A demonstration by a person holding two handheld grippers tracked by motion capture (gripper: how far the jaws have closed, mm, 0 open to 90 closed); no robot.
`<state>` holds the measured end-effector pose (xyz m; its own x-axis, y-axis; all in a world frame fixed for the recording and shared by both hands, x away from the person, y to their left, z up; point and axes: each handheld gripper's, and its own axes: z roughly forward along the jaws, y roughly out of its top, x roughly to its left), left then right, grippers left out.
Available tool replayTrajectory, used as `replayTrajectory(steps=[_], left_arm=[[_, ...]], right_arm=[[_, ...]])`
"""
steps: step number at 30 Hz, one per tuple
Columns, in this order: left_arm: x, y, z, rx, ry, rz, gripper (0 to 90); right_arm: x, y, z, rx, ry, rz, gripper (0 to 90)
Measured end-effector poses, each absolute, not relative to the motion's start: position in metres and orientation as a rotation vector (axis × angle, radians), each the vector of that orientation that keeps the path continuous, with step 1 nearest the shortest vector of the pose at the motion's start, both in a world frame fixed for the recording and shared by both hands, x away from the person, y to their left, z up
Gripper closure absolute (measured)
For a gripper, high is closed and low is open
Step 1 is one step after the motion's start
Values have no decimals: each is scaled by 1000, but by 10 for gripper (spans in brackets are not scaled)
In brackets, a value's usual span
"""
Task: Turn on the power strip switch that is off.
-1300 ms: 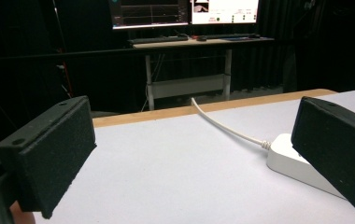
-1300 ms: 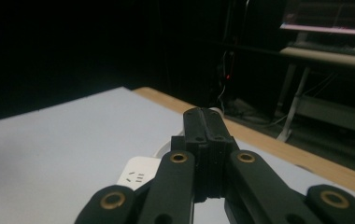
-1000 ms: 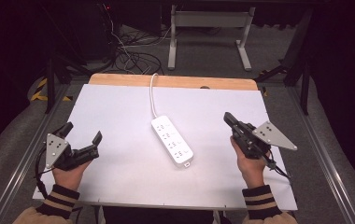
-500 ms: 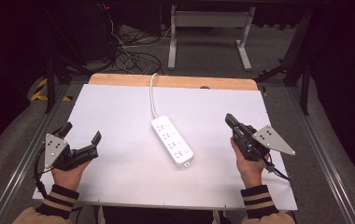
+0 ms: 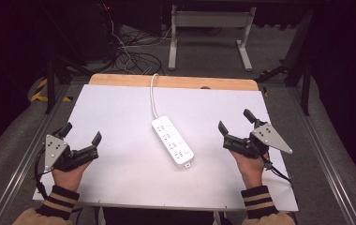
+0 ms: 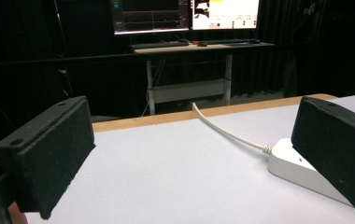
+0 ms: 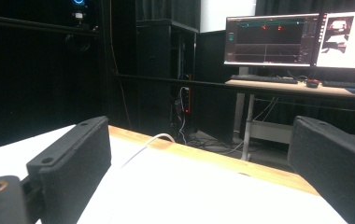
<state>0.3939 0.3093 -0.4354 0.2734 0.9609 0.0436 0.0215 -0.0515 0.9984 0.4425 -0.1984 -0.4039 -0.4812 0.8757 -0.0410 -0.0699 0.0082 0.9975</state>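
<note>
Power strip (image 5: 173,140) lies flat mid-table, white, angled so its far end points up-left and its near end down-right. Cord (image 5: 152,96) runs from the far end to the table's back edge and over it. Table (image 5: 120,108) white-topped, wood strip along the back. Left gripper (image 5: 80,139) rests low at the left side, well apart from the strip, jaws wide apart, nothing between them; in the left gripper view the strip (image 6: 301,170) sits partly behind the right-hand jaw. Right gripper (image 5: 234,122) low at the right side, near the strip but not touching; its jaws have just been opening and stand wide, empty. Monitors (image 7: 278,39) on a desk beyond.
</note>
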Motion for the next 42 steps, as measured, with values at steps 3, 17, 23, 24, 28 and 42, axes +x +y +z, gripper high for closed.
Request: replayTrajectory(steps=[3,17,23,24,28,42], left_arm=[[394,309,-436,1385,998,1022,0],[393,310,-436,1387,1001,1015,0],[393,309,-435,1391,997,1012,1],[392,309,-436,1394,997,1012,1],[387,311,-434,1386,993,1022,1],[387,313,-435,1385,1003,1018,1]], right_arm=[[443,-199,-405,863,1528,1576,63],[446,-195,-409,875,1554,1555,66],[447,-195,-415,904,1592,1527,73],[448,-195,-418,913,1610,1513,74],[450,-194,-422,926,1631,1498,80],[453,-198,-430,924,1592,1455,62]])
